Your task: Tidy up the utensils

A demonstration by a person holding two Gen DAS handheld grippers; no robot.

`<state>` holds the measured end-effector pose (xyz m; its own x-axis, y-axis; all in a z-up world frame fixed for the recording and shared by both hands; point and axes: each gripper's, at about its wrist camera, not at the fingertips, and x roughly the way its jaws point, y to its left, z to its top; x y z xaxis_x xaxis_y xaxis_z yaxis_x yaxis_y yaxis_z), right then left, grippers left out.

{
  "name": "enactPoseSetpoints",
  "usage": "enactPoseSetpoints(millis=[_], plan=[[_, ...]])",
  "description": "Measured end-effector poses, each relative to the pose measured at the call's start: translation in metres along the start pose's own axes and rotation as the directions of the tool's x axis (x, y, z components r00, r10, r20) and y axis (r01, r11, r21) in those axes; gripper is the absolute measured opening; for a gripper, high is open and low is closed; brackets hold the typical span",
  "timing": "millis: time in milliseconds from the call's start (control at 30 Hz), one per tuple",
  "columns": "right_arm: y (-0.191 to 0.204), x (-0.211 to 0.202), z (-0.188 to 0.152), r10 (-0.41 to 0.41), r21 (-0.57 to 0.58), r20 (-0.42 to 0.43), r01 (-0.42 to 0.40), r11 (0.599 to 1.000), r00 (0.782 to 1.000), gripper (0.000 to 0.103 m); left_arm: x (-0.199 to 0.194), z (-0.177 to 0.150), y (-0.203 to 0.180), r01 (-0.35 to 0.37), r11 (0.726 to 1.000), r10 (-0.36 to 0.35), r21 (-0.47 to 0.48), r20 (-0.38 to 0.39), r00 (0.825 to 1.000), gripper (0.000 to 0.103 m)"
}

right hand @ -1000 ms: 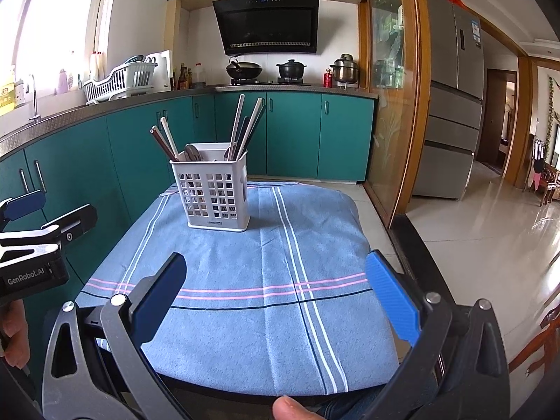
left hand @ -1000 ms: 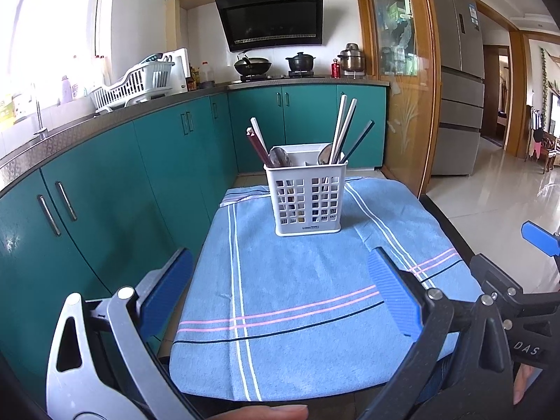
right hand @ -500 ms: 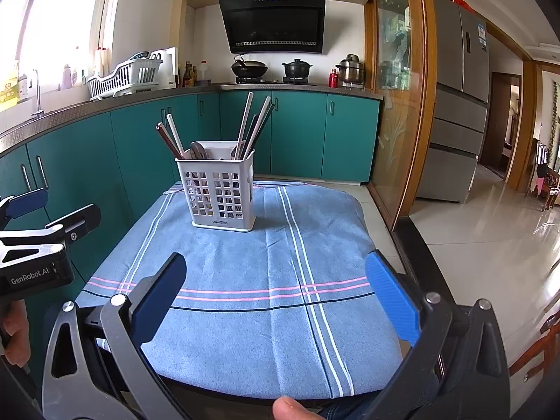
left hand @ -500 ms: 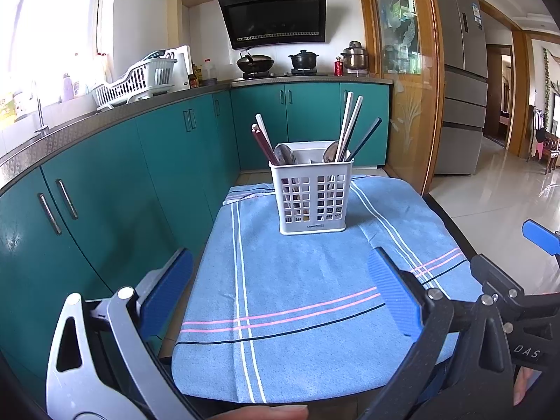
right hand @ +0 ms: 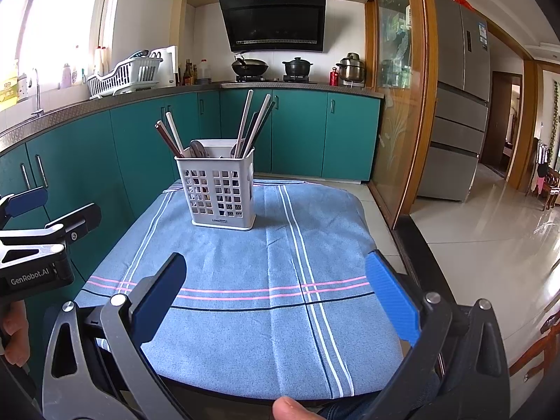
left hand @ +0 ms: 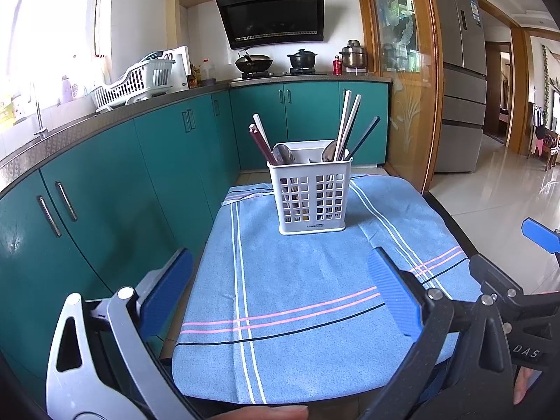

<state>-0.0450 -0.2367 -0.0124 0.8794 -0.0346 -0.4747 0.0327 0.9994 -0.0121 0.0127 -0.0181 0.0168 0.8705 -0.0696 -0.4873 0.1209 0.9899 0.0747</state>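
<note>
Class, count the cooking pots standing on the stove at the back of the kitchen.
3: a wok on the left, a black pot in the middle, a steel pot on the right.

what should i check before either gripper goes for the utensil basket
1. Left gripper open and empty: ok, jaws spread wide, nothing between them.
2. Right gripper open and empty: ok, same.
3. White basket upright on the blue cloth: ok, standing flat at the far end.
4. Path to the basket: ok, only bare cloth lies between the grippers and it.
5. Utensils reachable: ok, chopsticks and dark sticks stand well above the rim; spoon bowls barely clear it.
6. How the utensils are sorted by compartment: cannot tell, the dividers are mostly hidden.
</note>
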Motion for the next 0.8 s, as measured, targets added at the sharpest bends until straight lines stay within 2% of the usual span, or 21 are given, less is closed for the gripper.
enactPoseSetpoints(millis=[800], plan=[[0.0000, 0.0016, -0.0011, 0.003, 0.003, -0.002, -0.003, 1.000, 1.000, 0.100, 0.0037, -0.0031, 0.0035, 0.003, 1.000, -0.003, 0.002, -0.011, 1.000, 0.099]])
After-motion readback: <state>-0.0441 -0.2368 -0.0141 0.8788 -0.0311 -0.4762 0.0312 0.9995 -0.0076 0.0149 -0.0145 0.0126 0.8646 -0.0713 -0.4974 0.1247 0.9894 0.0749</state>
